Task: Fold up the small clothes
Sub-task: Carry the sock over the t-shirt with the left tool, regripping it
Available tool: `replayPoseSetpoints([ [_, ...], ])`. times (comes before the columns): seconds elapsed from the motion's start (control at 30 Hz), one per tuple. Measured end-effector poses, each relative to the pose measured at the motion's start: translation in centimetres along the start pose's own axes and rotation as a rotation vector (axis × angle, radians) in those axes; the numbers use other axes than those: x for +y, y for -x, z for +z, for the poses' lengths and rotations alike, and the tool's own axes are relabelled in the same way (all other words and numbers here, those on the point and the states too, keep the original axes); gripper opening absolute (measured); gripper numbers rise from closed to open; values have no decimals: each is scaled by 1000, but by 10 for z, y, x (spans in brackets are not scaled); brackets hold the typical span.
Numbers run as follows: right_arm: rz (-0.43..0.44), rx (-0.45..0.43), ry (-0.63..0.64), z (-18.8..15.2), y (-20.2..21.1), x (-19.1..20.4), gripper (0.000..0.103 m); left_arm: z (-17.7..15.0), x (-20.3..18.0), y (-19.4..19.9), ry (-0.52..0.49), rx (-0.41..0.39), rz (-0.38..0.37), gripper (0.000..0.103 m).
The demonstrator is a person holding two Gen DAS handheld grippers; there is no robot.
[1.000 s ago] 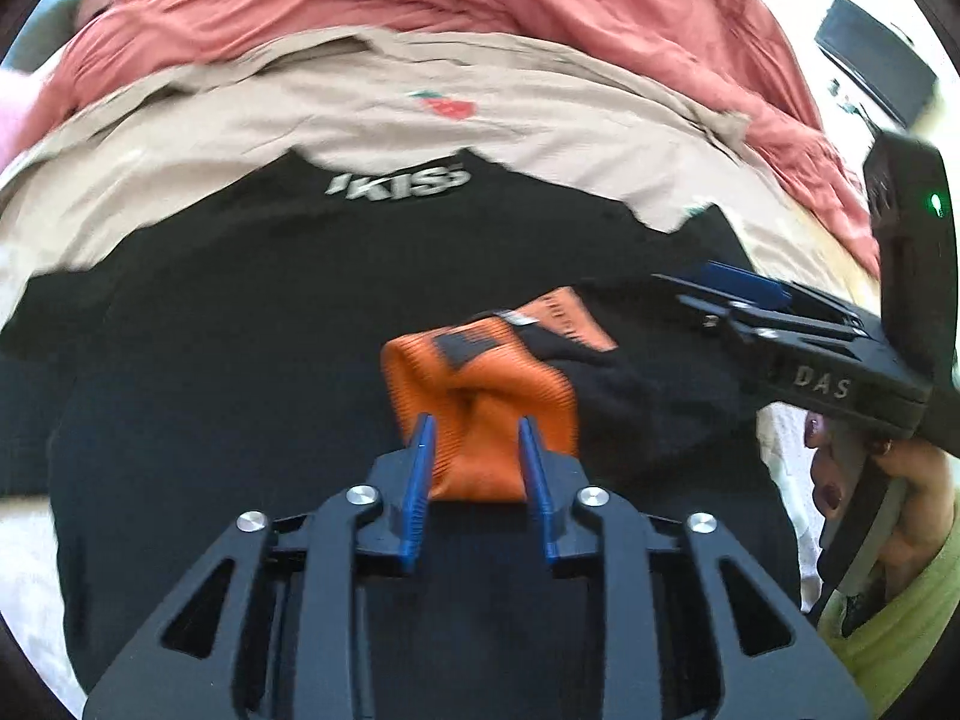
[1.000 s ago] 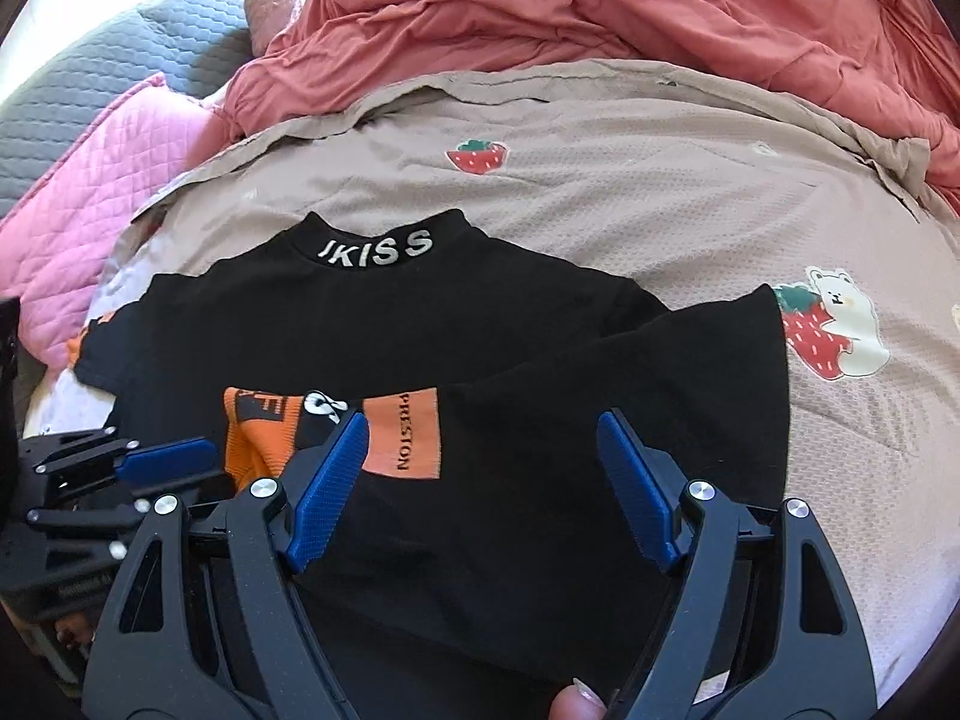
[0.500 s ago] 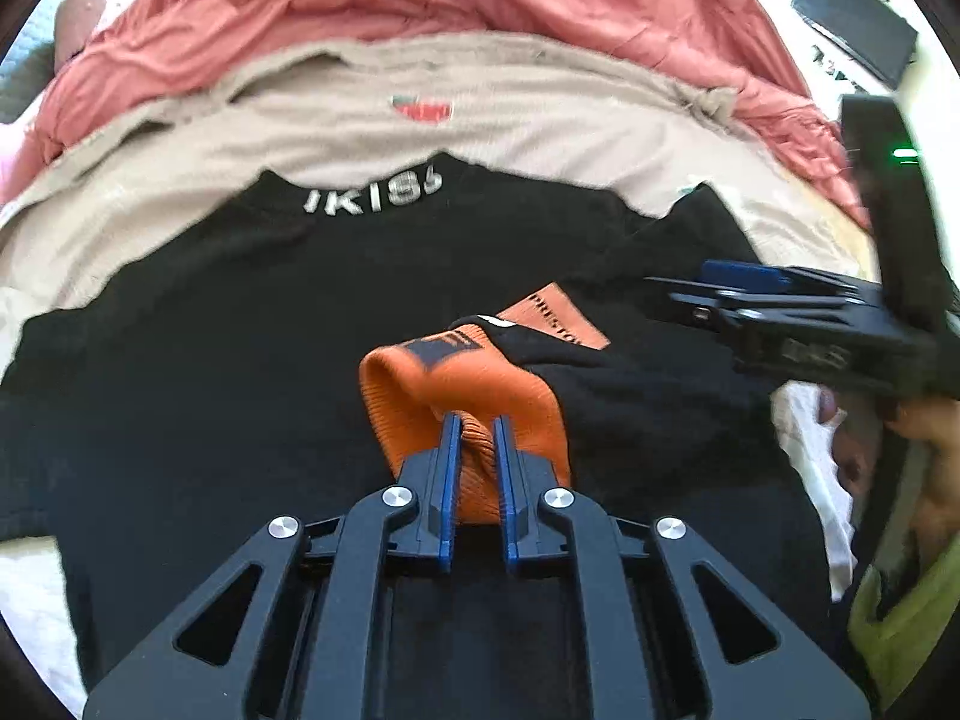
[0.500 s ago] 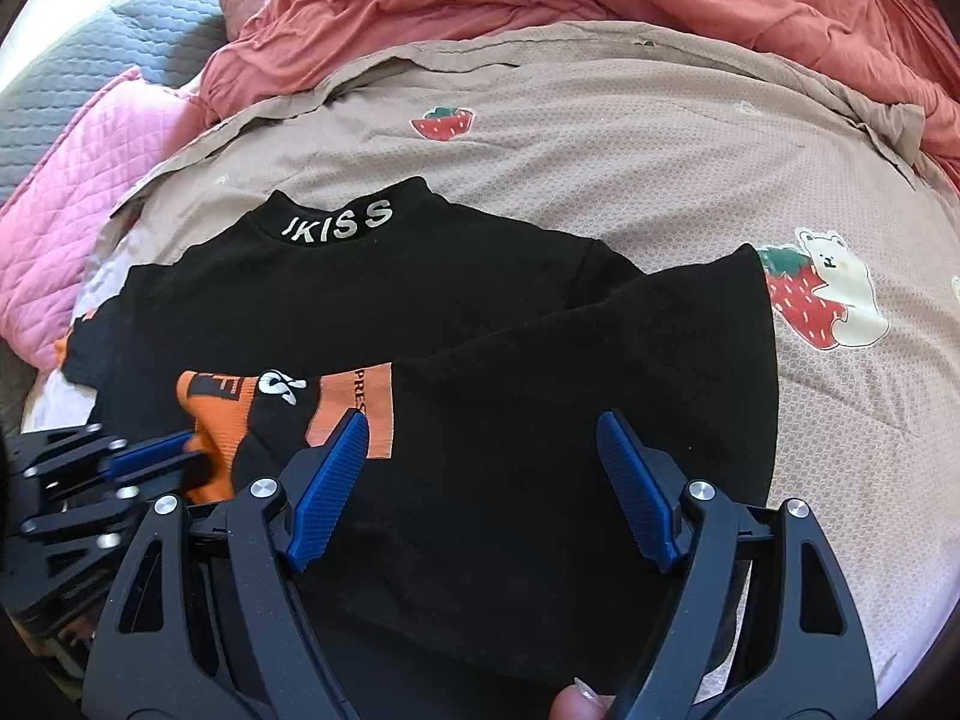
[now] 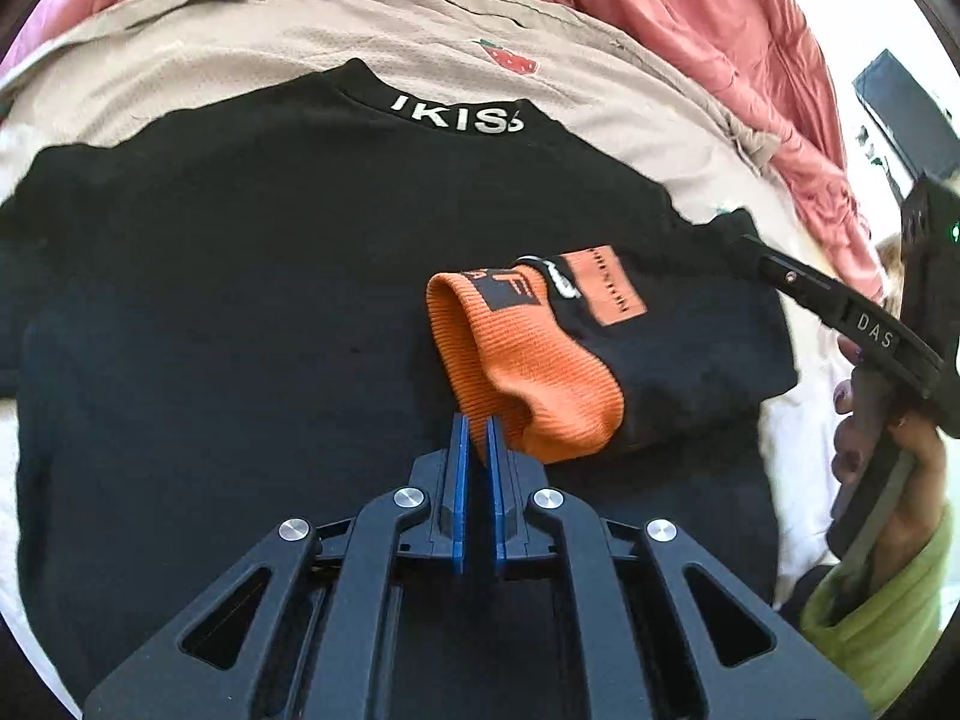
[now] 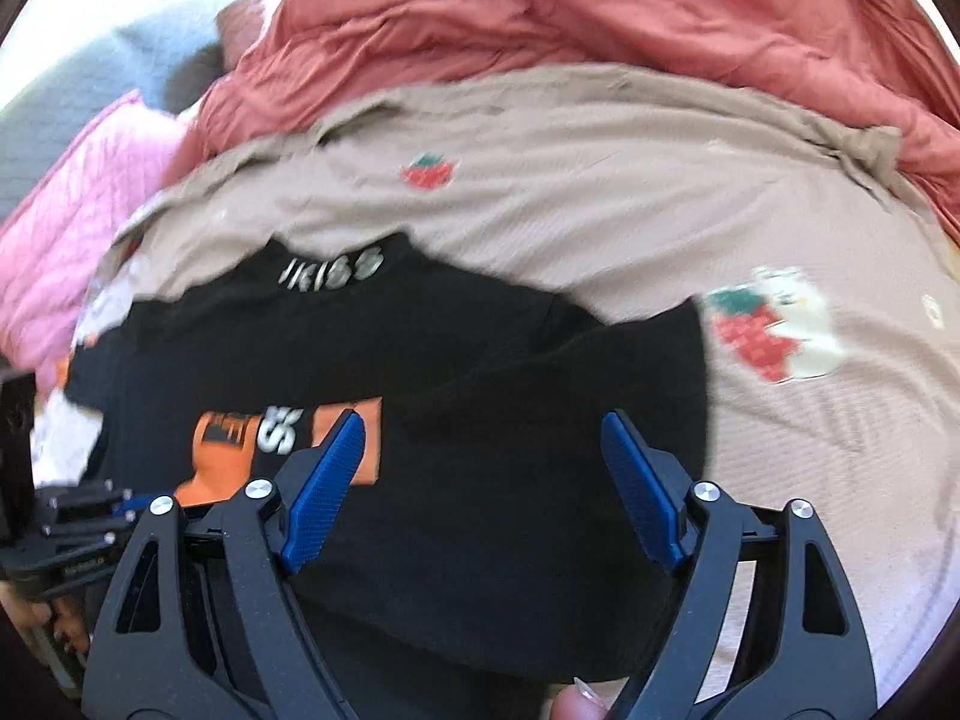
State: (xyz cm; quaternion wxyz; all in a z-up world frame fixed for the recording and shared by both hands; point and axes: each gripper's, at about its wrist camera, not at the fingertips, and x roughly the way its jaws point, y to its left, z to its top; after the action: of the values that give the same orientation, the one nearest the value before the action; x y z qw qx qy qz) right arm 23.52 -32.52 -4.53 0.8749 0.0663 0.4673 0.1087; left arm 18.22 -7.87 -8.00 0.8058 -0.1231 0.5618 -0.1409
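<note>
A black top [image 5: 240, 300] with white letters on its collar lies flat on the bed, front side up. Its right sleeve is folded in across the chest and ends in an orange ribbed cuff [image 5: 528, 372]. My left gripper [image 5: 477, 426] is shut on the near edge of that cuff. In the right wrist view the same cuff [image 6: 222, 450] shows at lower left beside the left gripper [image 6: 120, 507]. My right gripper [image 6: 480, 444] hovers over the folded sleeve of the black top [image 6: 450, 348]; its jaws are opening, and the pads press on nothing.
The top rests on a beige sheet [image 5: 420, 36] printed with strawberries. A rumpled red quilt [image 6: 600, 12] is heaped behind it. A pink quilted pillow [image 6: 60, 252] lies at the left. A hand in a lime sleeve [image 5: 888, 600] holds the right gripper.
The left jaws closed from partly open onto the orange cuff. The left gripper then rolled and shifted, drawing the cuff over the chest. The right wrist view slid slightly and is blurred.
</note>
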Motion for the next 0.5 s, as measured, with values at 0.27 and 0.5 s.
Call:
replayPoseSetpoints([
  [0.27,-3,-7,-48,2,0,-13,75,-4,5,14,168,-24,-131,53],
  [0.5,-10,-19,-32,2,4,-10,75,1,1,0,212,10,-154,62],
])
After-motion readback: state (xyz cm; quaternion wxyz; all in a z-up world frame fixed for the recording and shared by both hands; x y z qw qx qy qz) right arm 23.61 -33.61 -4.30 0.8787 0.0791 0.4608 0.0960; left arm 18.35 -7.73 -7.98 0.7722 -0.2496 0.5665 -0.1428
